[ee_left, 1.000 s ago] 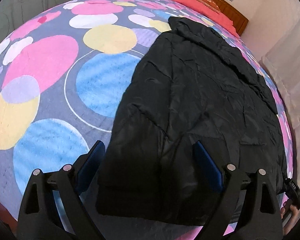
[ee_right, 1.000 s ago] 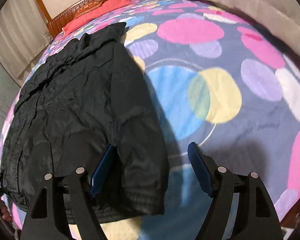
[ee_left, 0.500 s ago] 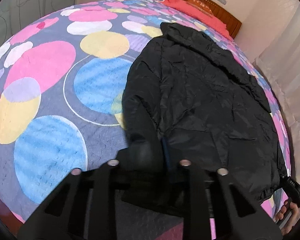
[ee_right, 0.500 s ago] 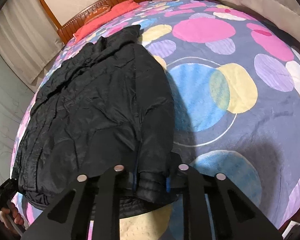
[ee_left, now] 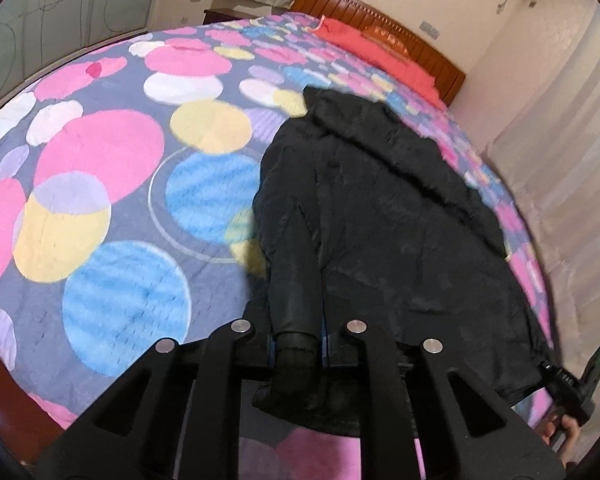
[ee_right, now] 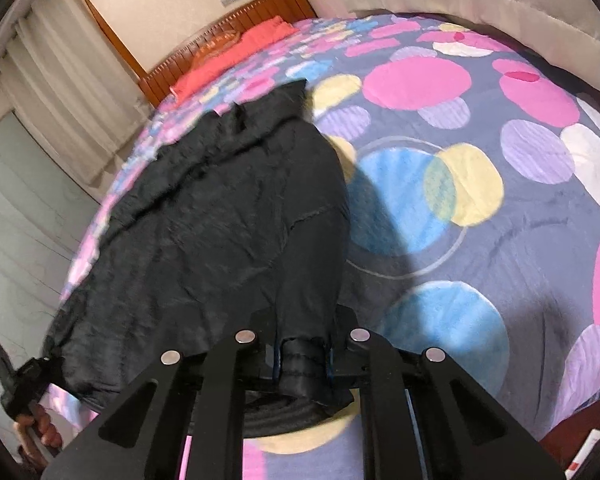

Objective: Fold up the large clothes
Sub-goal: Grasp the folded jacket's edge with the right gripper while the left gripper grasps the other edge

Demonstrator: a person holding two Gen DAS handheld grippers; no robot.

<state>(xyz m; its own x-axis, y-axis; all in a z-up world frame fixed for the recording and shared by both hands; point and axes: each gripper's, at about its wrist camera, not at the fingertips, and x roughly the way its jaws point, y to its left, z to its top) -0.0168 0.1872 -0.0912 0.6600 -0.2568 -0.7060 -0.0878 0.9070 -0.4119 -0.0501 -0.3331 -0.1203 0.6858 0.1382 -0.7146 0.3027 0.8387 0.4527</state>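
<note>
A large black padded jacket [ee_left: 380, 216] lies lengthwise on the bed, collar toward the headboard; it also shows in the right wrist view [ee_right: 220, 216]. My left gripper [ee_left: 298, 344] is shut on the jacket's hem corner, and the cloth rises from the bed into a taut ridge between the jaws. My right gripper [ee_right: 302, 354] is shut on the opposite hem corner, lifted the same way. Each gripper shows in the other view, low at the jacket's far corner.
The bed has a grey cover with big coloured circles [ee_left: 112, 184]. A red pillow [ee_left: 380, 44] and a wooden headboard [ee_left: 380, 20] are at the far end. Curtains [ee_right: 68, 88] and walls flank the bed.
Both grippers went from open around the hem corners to shut on them, then lifted and drew back. The jacket's near end has risen from the bed.
</note>
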